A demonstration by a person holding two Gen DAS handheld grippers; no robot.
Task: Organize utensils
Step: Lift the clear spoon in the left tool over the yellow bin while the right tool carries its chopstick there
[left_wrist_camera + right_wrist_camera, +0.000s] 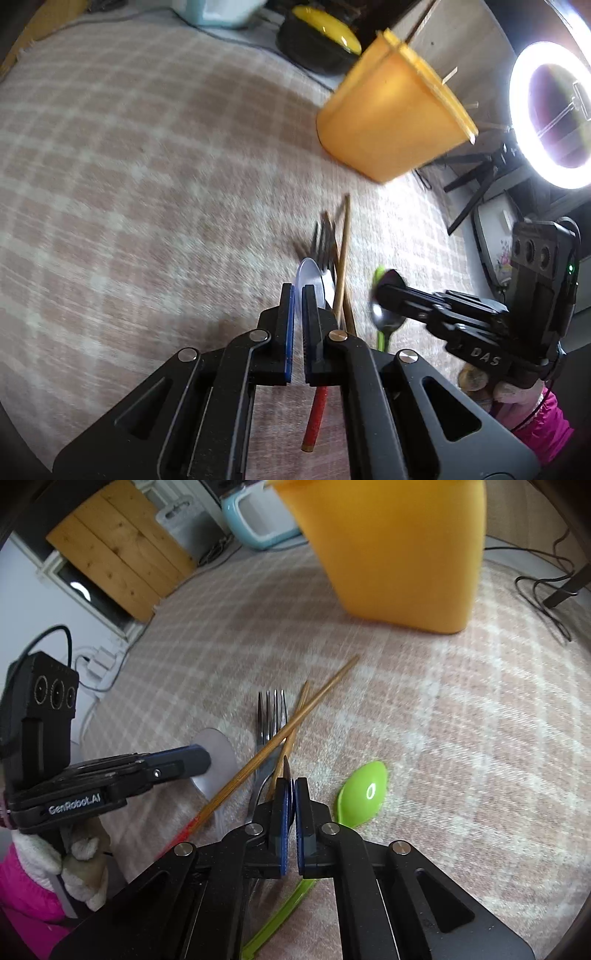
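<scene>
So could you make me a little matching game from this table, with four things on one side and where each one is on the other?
Things:
1. metal spoon
2. green spoon
3. fork
4. orange holder

Places:
A. standing at the far side of the checked cloth
B. lying alone on the cloth, bowl up
C. pinched in the right gripper
D. lying under a crossing chopstick

Pairs: 1-C, 2-B, 3-D, 4-A
</scene>
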